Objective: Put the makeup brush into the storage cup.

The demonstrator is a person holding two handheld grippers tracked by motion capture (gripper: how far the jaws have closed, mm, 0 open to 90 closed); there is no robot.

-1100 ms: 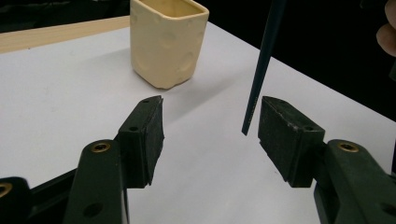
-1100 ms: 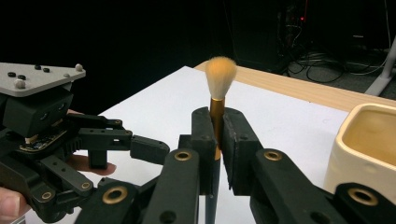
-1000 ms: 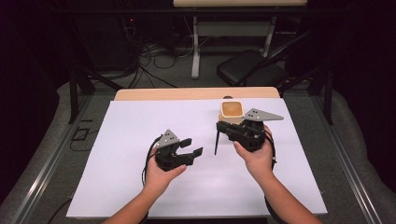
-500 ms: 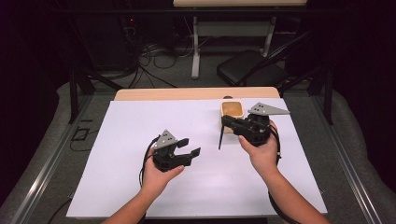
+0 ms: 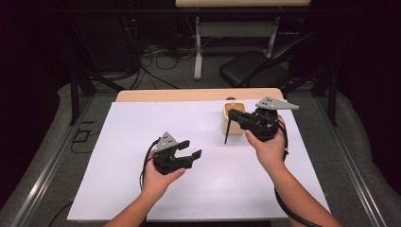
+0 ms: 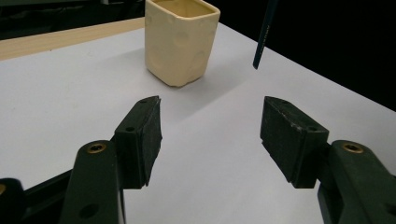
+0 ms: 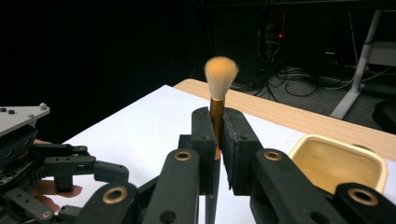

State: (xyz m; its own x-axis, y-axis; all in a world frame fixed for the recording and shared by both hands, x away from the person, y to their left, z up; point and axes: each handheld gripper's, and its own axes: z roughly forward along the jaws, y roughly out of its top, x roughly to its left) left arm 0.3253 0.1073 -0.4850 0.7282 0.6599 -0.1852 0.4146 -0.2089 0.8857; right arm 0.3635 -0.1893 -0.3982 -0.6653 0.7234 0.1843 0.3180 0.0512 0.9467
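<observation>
My right gripper (image 5: 235, 115) is shut on a makeup brush (image 7: 220, 77), clamped at its gold ferrule with the tan bristles pointing up. The dark handle (image 5: 227, 132) hangs down just left of a cream square cup (image 5: 235, 129), its tip (image 6: 262, 37) above the sheet. The cup (image 7: 341, 163) looks empty and stands at the back right of the white sheet. My left gripper (image 5: 193, 147) is held low over the middle of the sheet, open, with nothing between its pads (image 6: 140, 135). It points toward the cup (image 6: 180, 42).
A white sheet (image 5: 142, 123) covers most of the table, leaving a wooden strip (image 5: 189, 95) along the far edge. Beyond the table are a black chair (image 5: 255, 71), floor cables and a desk leg. Dark frame bars flank both sides.
My right gripper has carried the brush a little farther back and to the right, closer to the cup. The left gripper has hardly moved.
</observation>
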